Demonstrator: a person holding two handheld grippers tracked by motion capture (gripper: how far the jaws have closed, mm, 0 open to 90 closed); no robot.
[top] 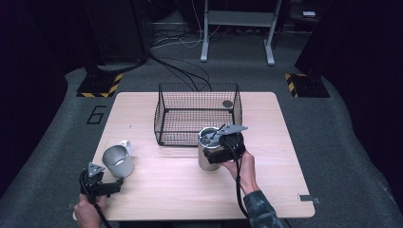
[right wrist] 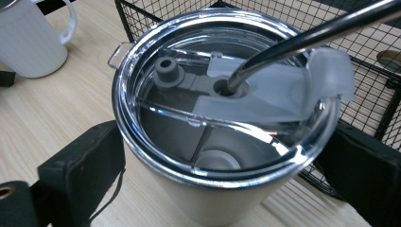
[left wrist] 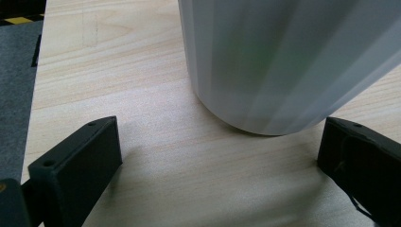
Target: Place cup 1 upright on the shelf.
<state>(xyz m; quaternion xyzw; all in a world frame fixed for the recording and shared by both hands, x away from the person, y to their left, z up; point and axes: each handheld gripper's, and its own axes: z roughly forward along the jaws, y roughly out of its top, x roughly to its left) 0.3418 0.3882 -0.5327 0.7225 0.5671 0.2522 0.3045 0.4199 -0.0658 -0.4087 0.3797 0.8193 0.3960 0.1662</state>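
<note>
Gripped mid-grasp: right tool [top: 223, 147] clamped around a steel tumbler [top: 207, 151], one jaw on either side of its wall, clear lid [right wrist: 222, 94] and metal straw [right wrist: 302, 45] in place. Just beyond that tool, a wire basket [top: 197, 114], a small dark disc [top: 227, 103] inside it. Left tool [top: 102, 183] spread wide on the counter [top: 266, 180], a white mug [top: 117, 160] just ahead of its jaws, not yet between them. Likely step: taking hold of the tumbler for a lift into the basket. Called for next: a straight rise clear of the basket rim, then forward, straw kept off the wire.
</note>
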